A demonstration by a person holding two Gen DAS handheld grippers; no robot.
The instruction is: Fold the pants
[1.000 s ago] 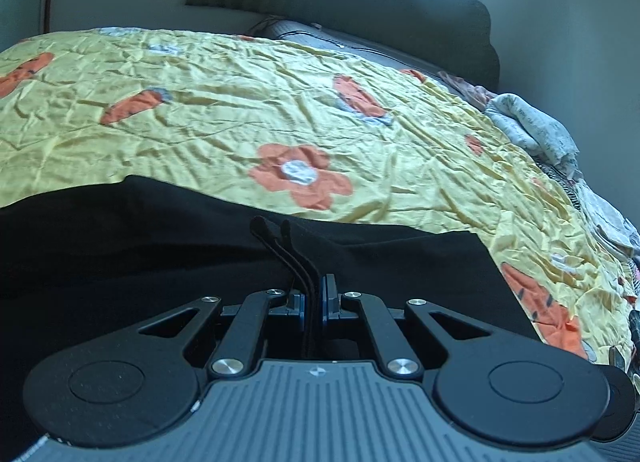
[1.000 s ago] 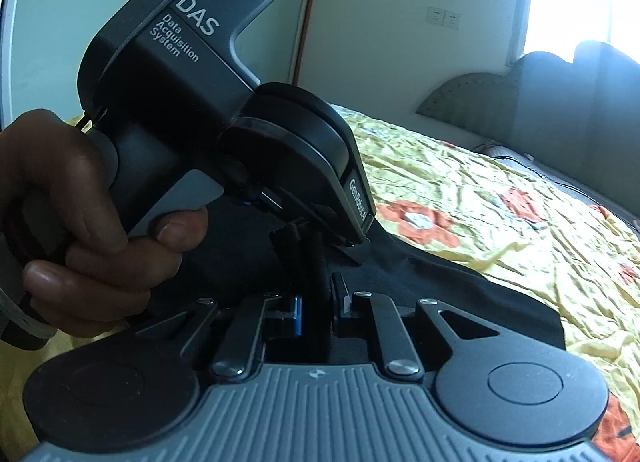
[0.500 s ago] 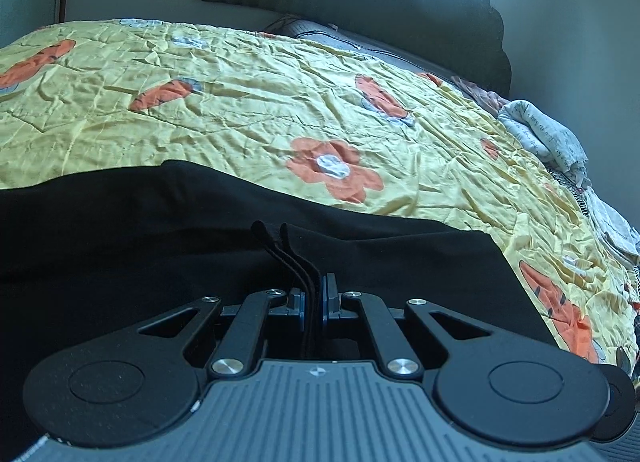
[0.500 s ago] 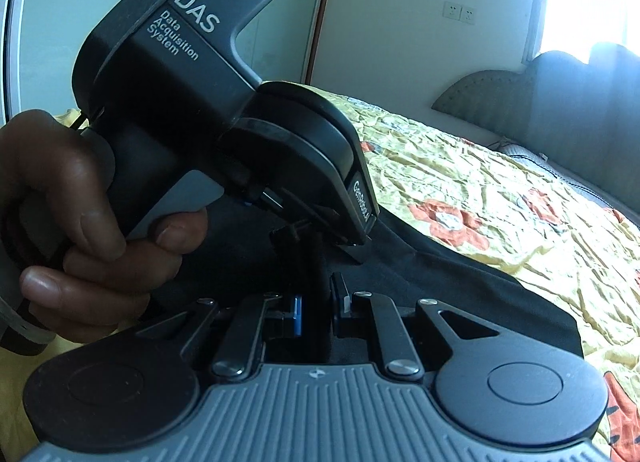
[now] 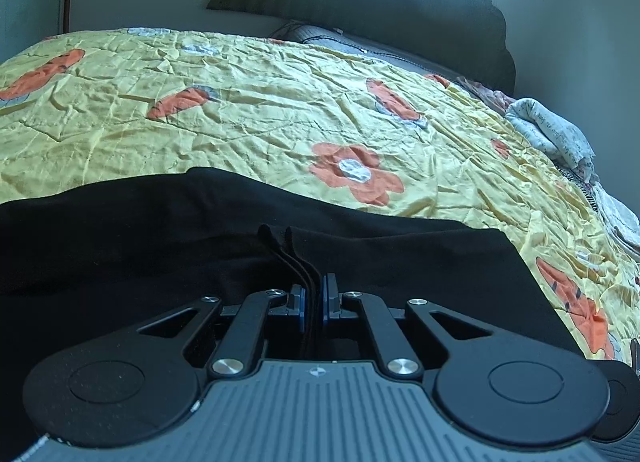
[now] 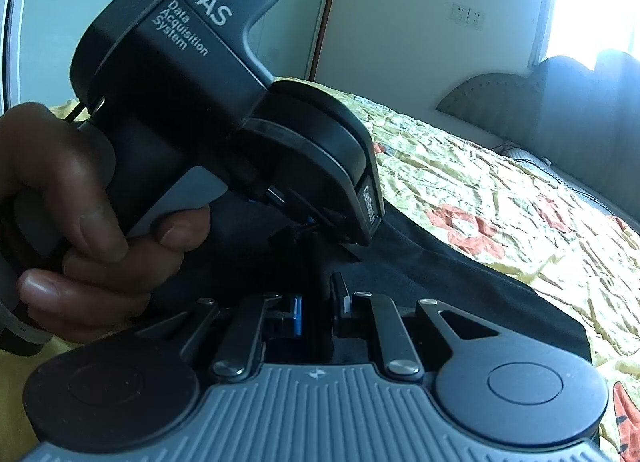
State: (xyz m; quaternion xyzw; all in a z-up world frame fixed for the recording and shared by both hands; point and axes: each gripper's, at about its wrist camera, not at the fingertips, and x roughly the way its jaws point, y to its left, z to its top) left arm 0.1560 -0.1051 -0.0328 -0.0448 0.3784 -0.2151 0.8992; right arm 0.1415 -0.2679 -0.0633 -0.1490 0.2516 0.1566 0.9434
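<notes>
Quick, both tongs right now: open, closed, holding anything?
Left tongs: closed on the black pants.
Right tongs: closed on the same black pants.

Left tool: matte black linkage arms joined by silver screws, two round black discs, a ribbed grey base plate, blue strips behind the fingers. Right tool: the same build. Seen from the right wrist, the left tool's dark housing carries white lettering, "DAS Data Acquisition System", and a light-grey trigger.
</notes>
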